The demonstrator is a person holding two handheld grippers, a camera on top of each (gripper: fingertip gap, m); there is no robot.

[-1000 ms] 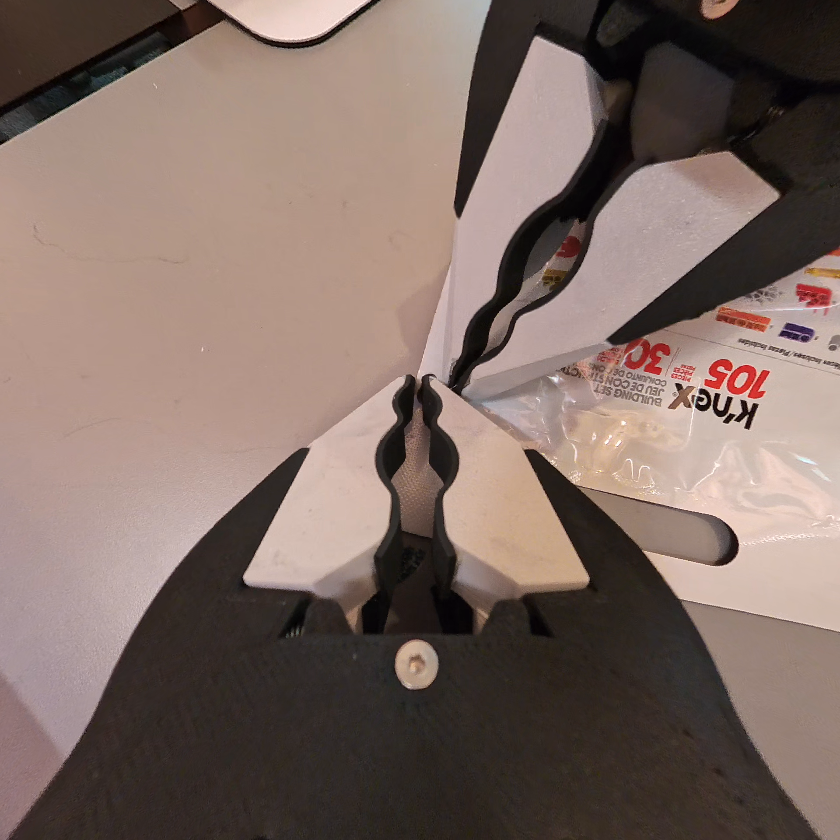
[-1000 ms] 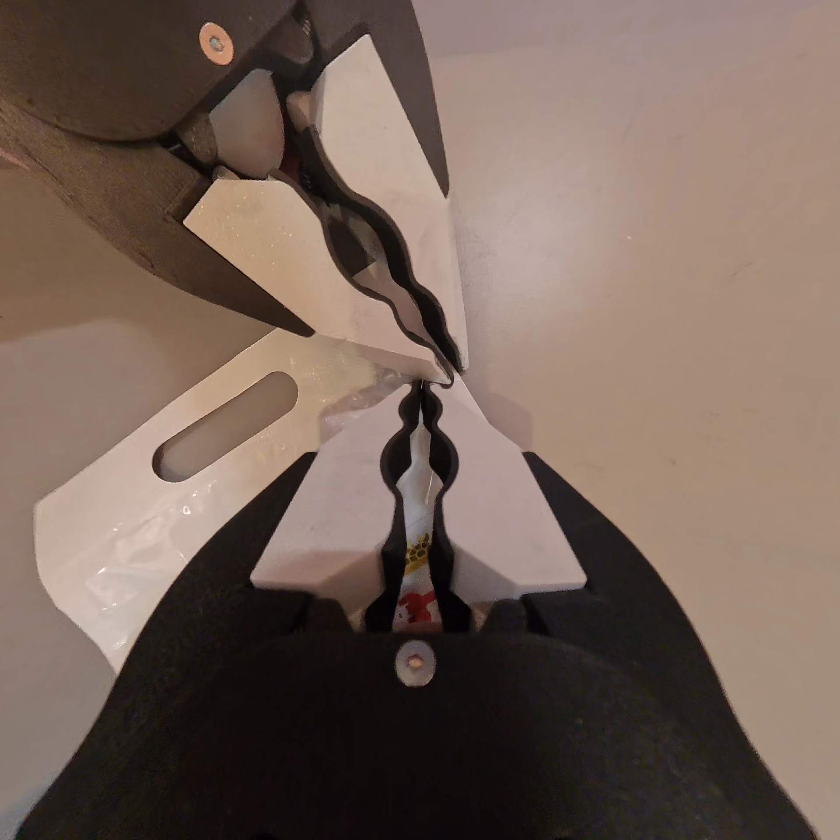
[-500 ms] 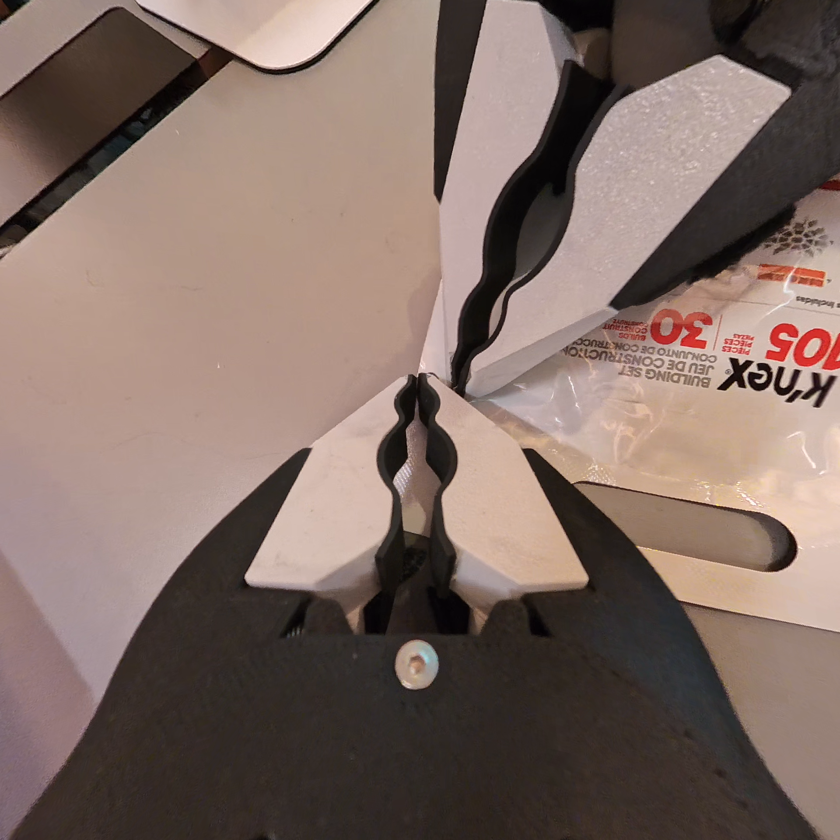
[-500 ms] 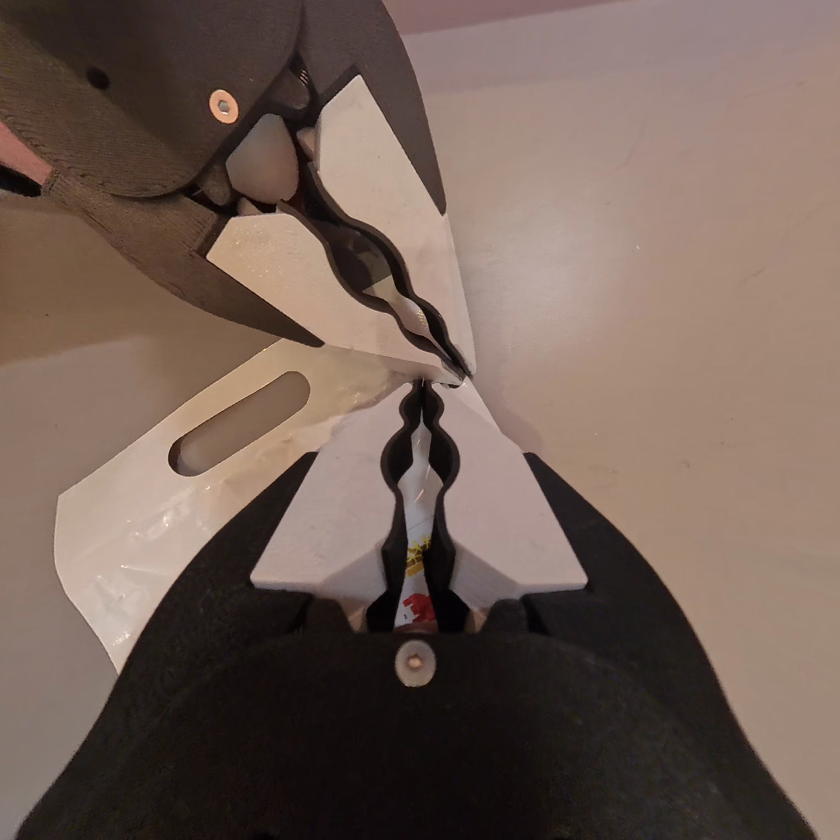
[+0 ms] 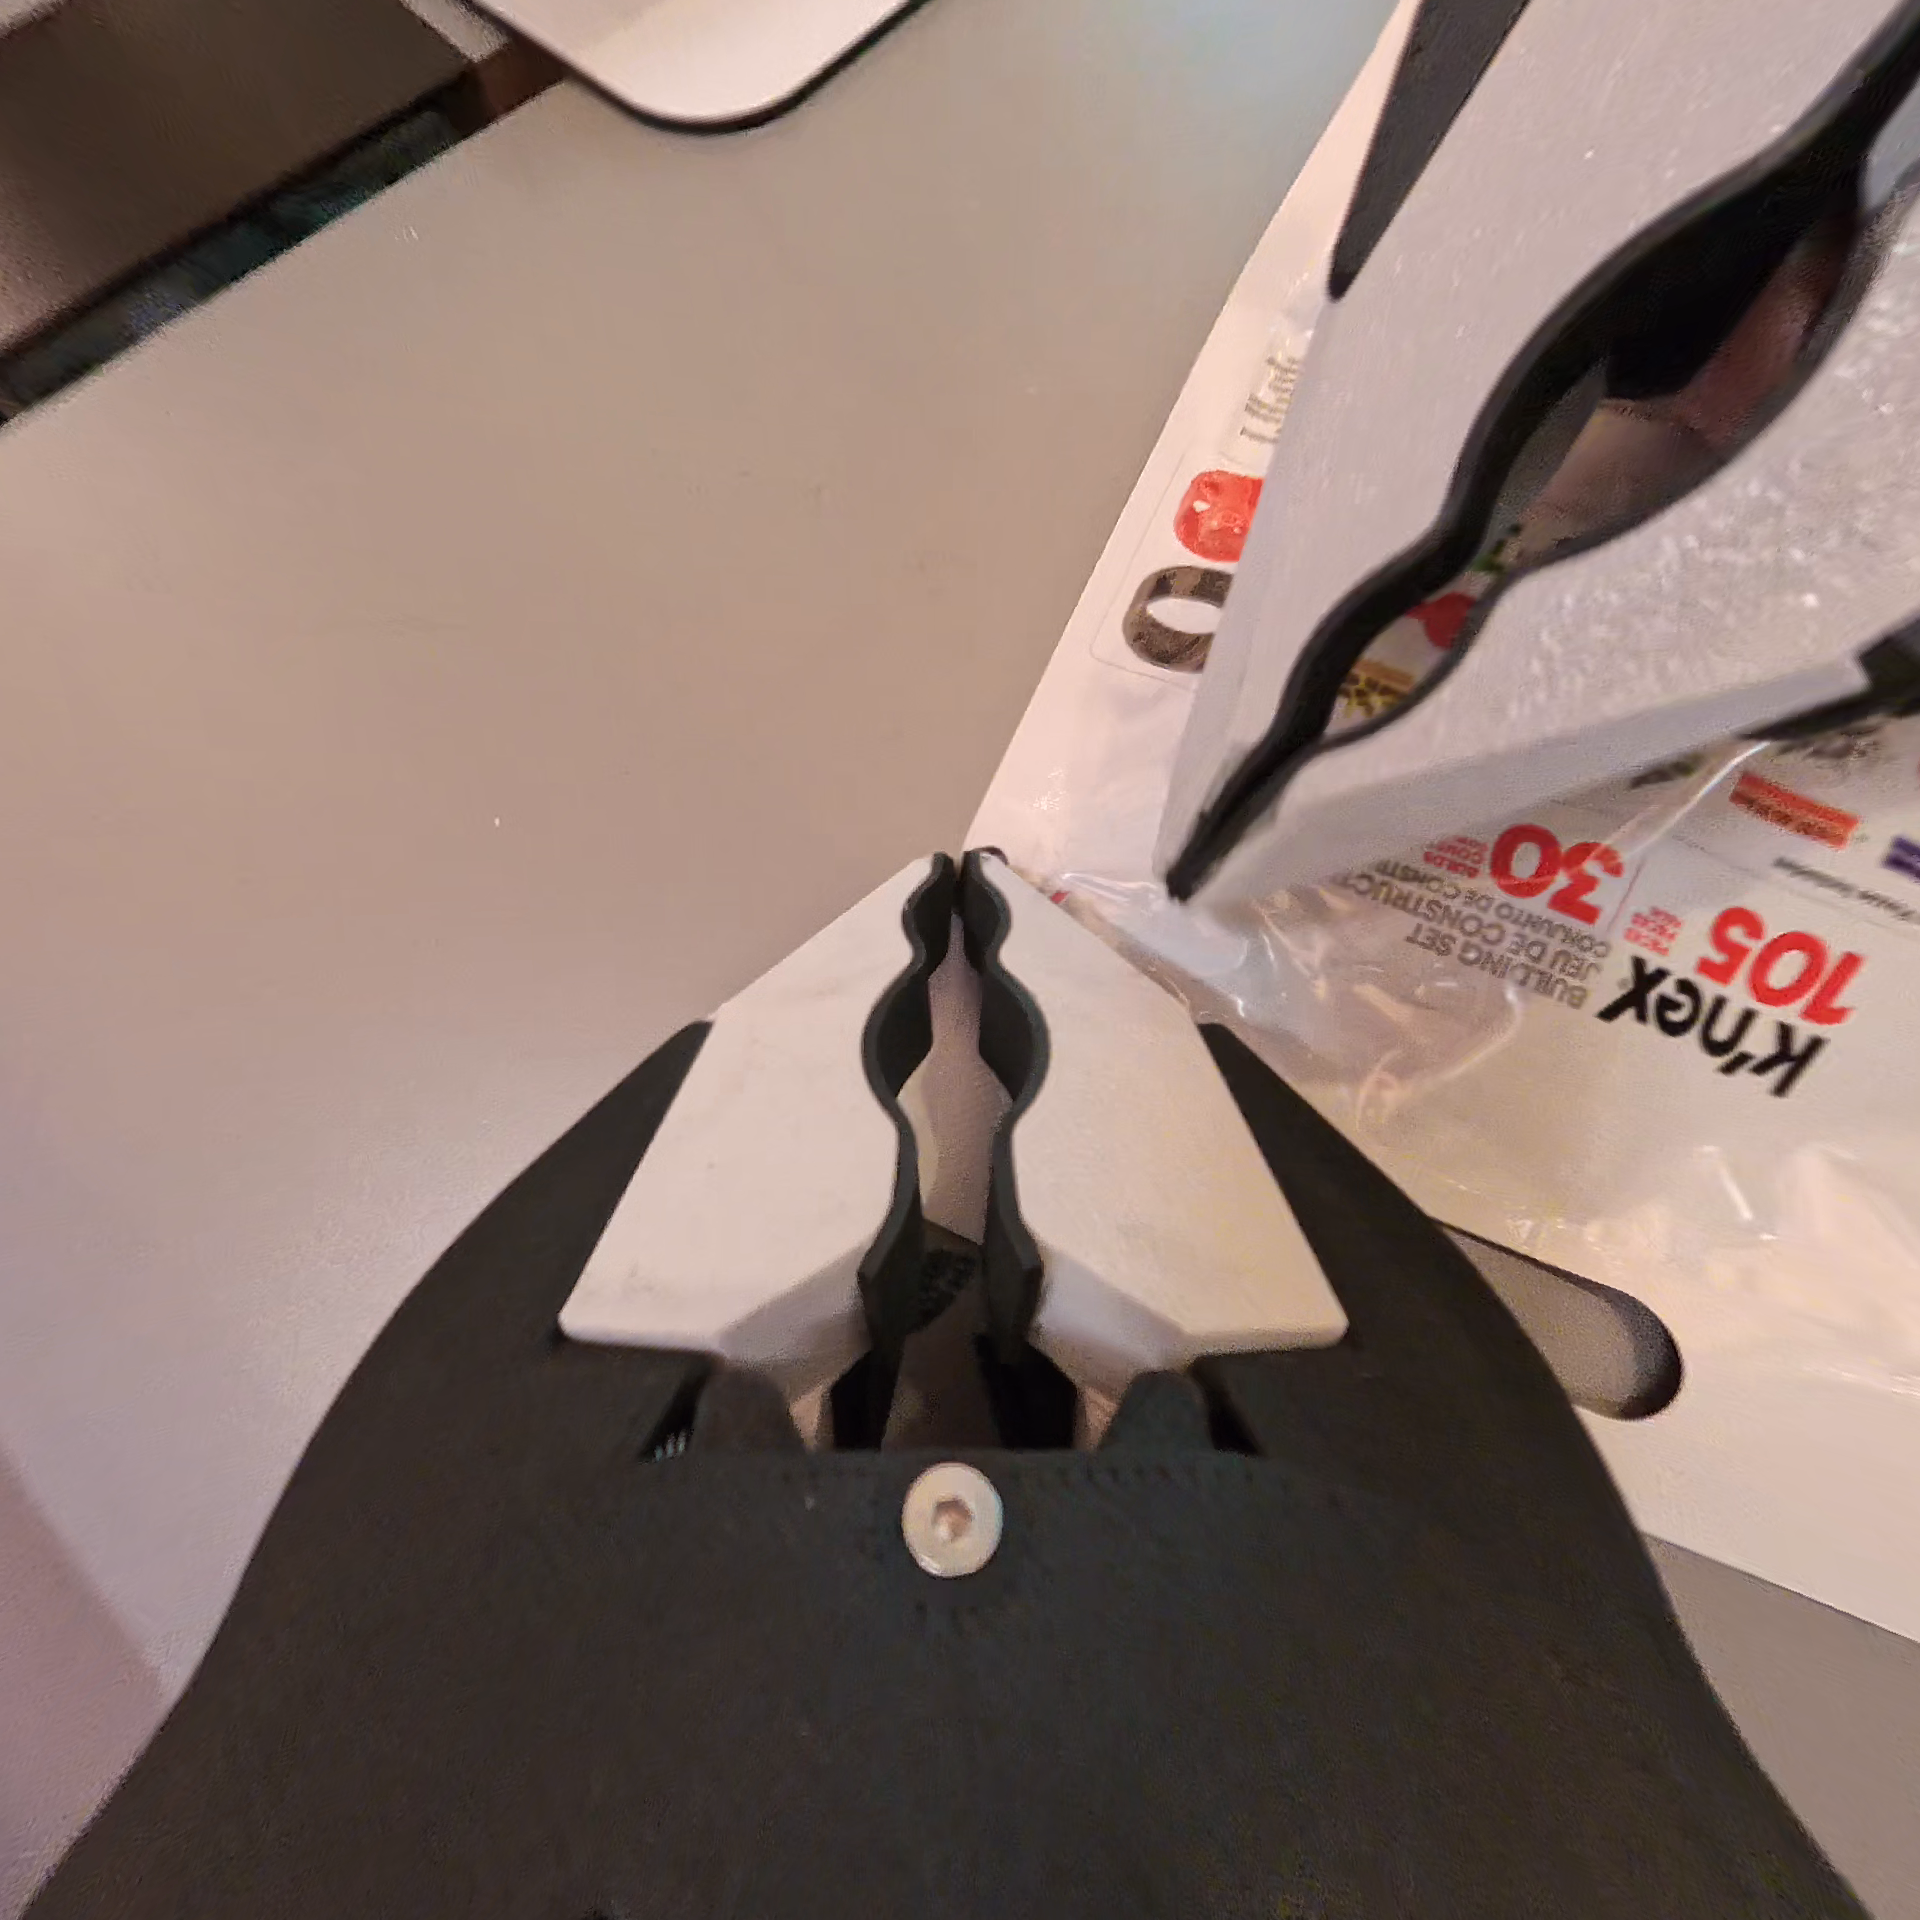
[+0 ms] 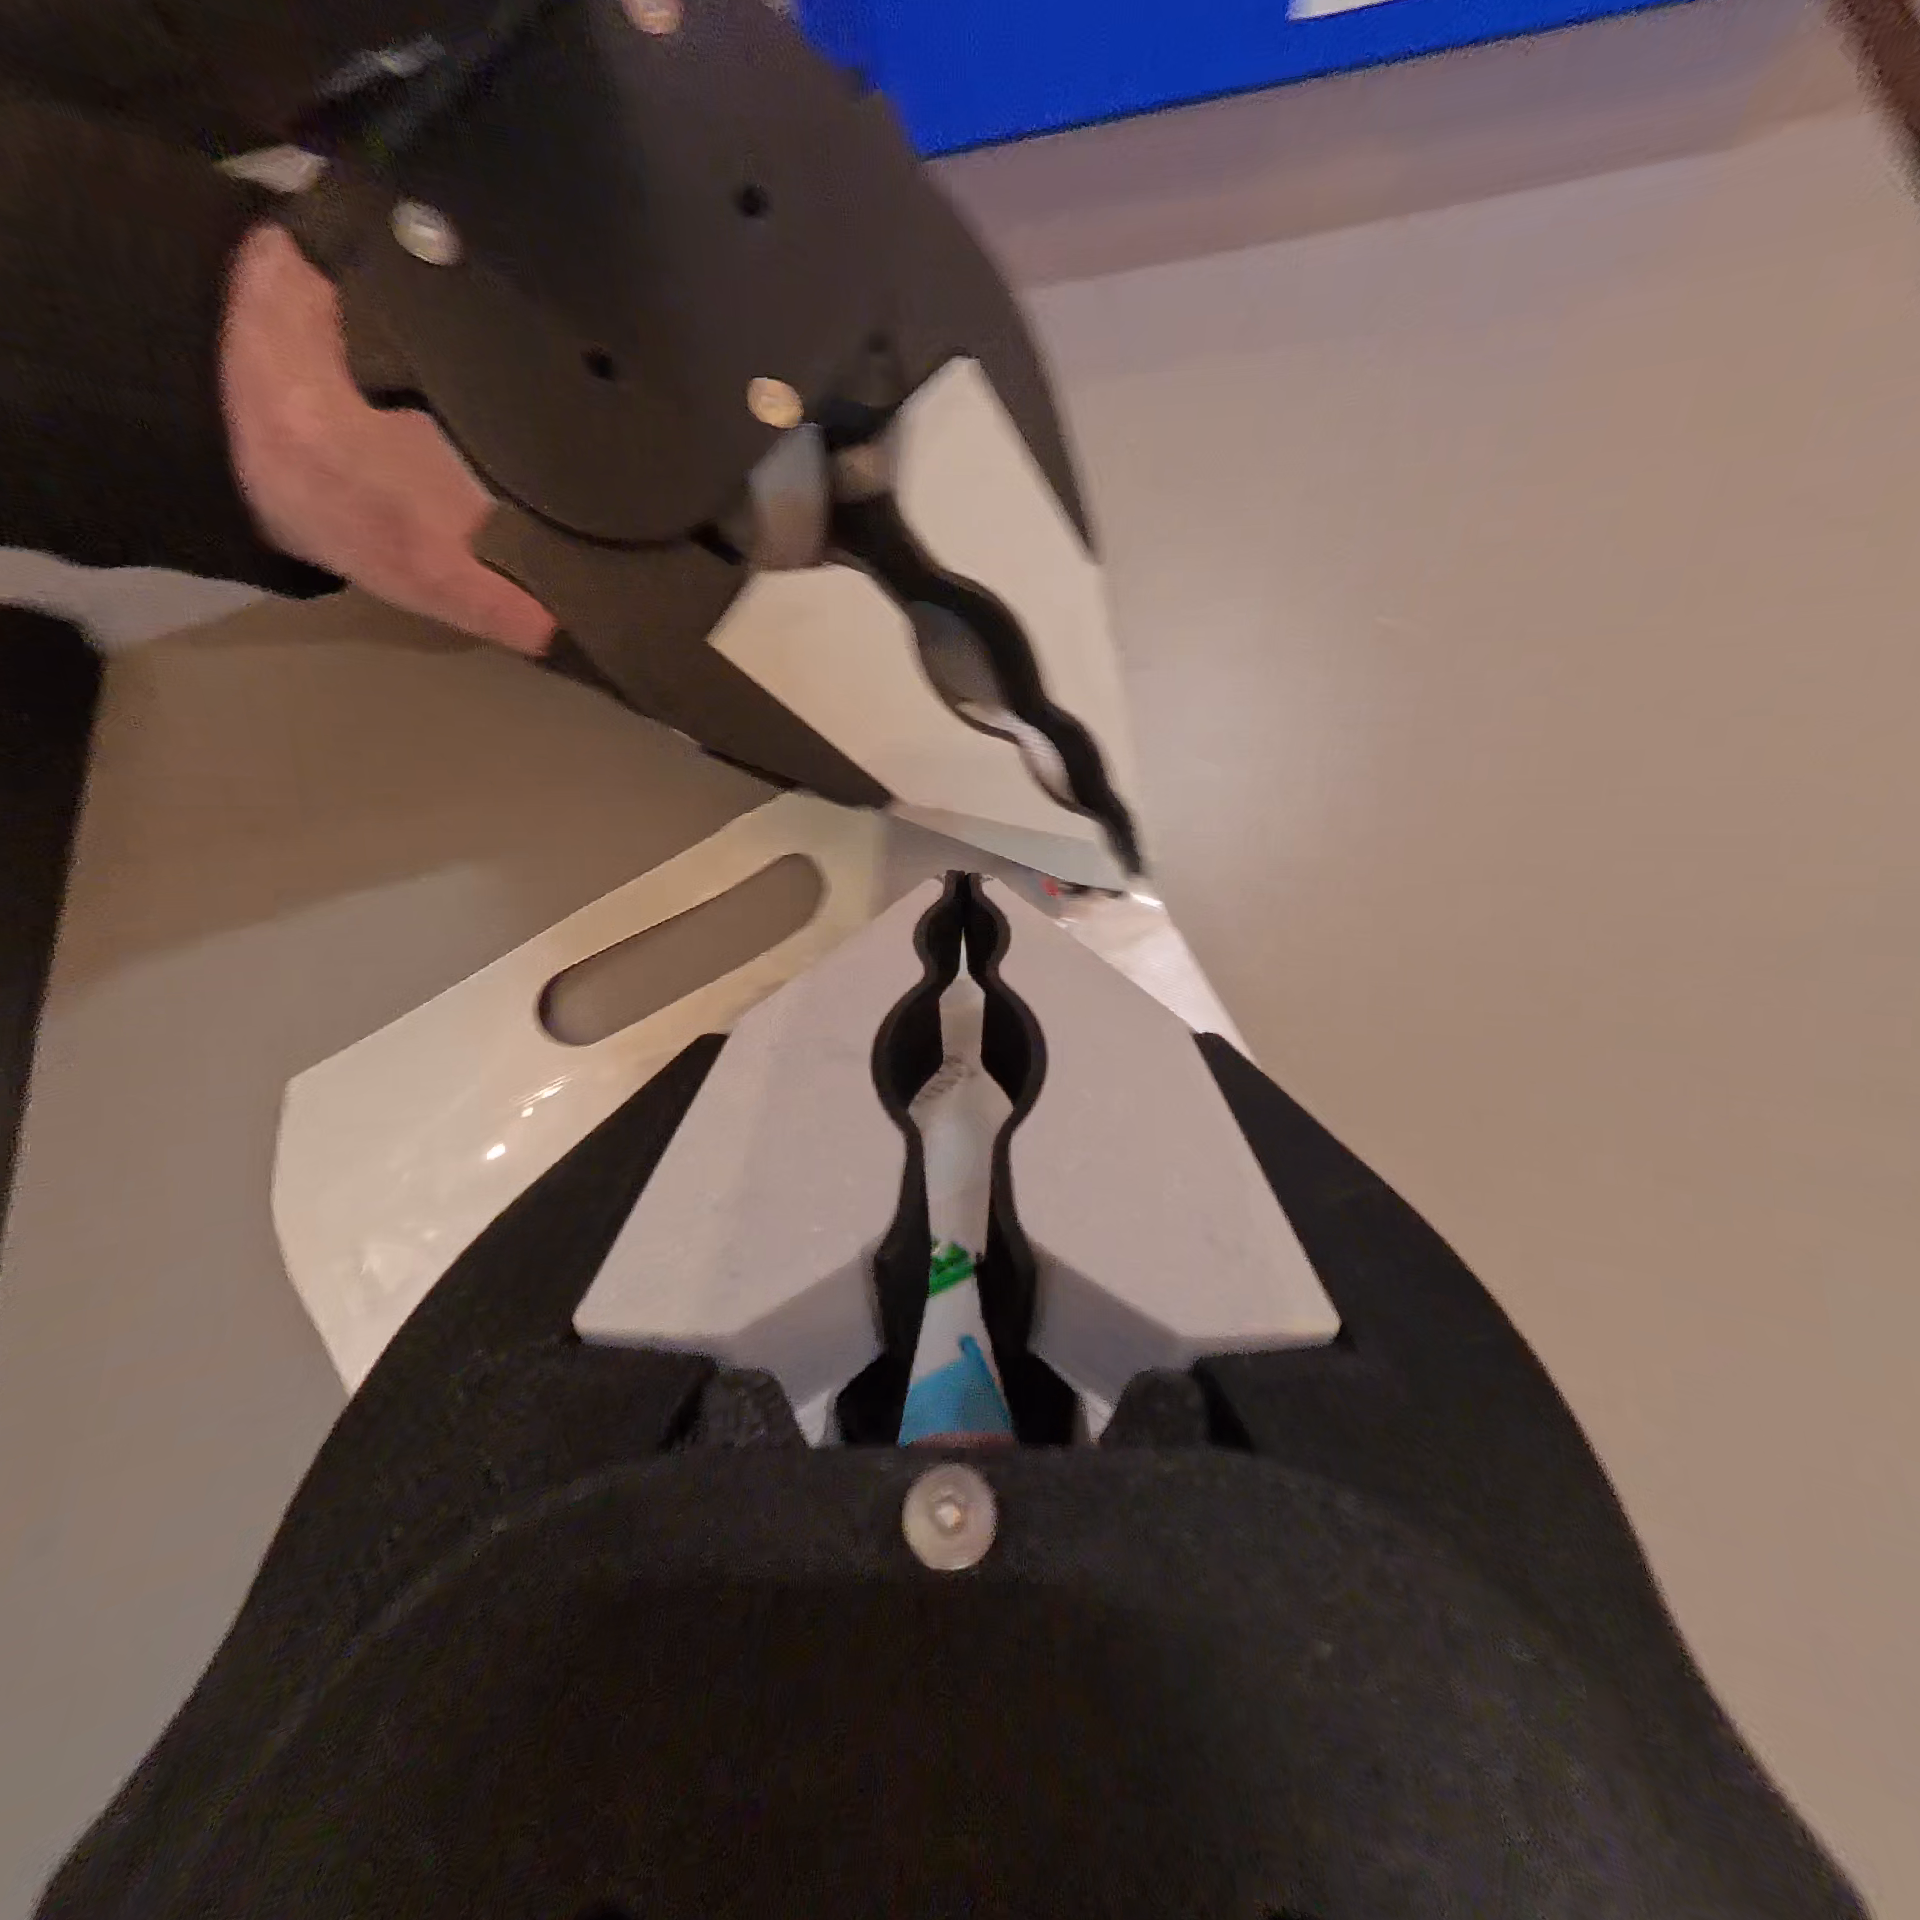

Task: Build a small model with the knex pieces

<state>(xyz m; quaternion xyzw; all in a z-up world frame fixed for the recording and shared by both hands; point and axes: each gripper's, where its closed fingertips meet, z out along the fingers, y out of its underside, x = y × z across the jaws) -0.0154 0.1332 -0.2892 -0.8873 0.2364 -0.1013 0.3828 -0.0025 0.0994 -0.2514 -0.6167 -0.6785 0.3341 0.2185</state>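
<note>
Gripping the same white plastic bag, we see both tongs clenched on its top corner. The left gripper pinches the corner edge; the right gripper bites just beside it, tips nearly touching. The bag lies on the grey table, its handle slot left of the right tongs.

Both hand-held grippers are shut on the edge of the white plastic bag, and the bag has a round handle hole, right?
Not quite: the handle hole is a long slot, not round, as the right wrist view shows. The left hand-held gripper and right hand-held gripper are both shut on the white plastic bag.
</note>
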